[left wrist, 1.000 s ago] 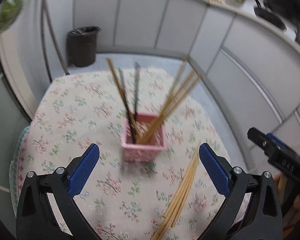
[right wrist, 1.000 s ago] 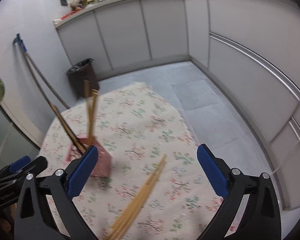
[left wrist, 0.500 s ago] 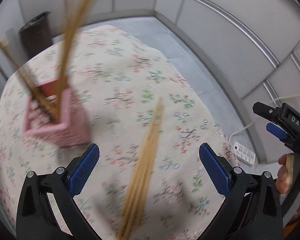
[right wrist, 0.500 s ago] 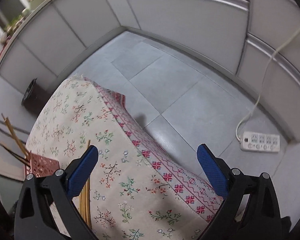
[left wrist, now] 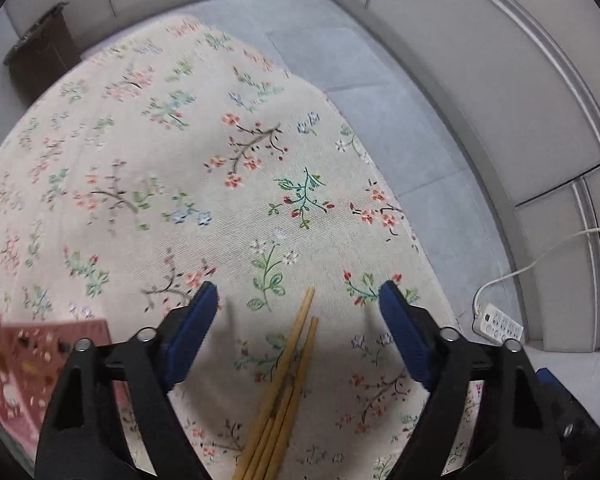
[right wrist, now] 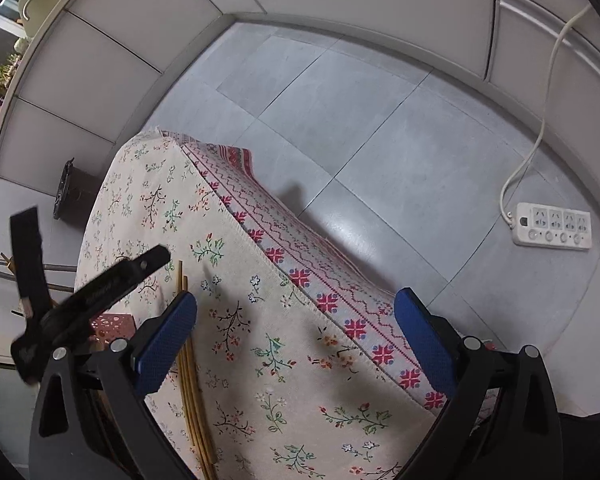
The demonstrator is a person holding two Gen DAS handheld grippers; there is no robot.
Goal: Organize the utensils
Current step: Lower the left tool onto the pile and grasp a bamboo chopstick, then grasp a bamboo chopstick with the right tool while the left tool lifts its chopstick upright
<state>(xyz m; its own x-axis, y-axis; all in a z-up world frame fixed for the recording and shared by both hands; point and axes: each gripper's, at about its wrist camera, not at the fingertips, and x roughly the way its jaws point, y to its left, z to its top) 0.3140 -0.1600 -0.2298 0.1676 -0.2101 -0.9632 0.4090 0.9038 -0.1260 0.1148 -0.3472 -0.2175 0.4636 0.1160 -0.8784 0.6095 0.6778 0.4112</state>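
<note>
A bundle of bamboo chopsticks [left wrist: 288, 392] lies on the flowered tablecloth [left wrist: 188, 168]. My left gripper [left wrist: 298, 332] points steeply down over it. Its jaws are closing, with the chopstick tips between the blue pads [left wrist: 192, 336], and neither pad touches them. The pink perforated basket [left wrist: 32, 364] sits at the lower left of that view. My right gripper [right wrist: 296, 344] stands open over the table's right edge with nothing between its pads. In the right wrist view the chopsticks [right wrist: 190, 380] lie beside its left pad, and one black finger [right wrist: 116, 280] of the left gripper reaches over them.
The tablecloth's red-patterned hem [right wrist: 300, 276] hangs over the table edge to the grey tile floor [right wrist: 380, 120]. A white power strip [right wrist: 554, 226] with its cord lies on the floor by the wall. A dark bin [right wrist: 70, 192] stands beyond the table.
My left gripper came down and forward over the loose chopsticks and its jaws narrowed; the basket slid to the view's lower left. The right gripper swung toward the table edge and floor.
</note>
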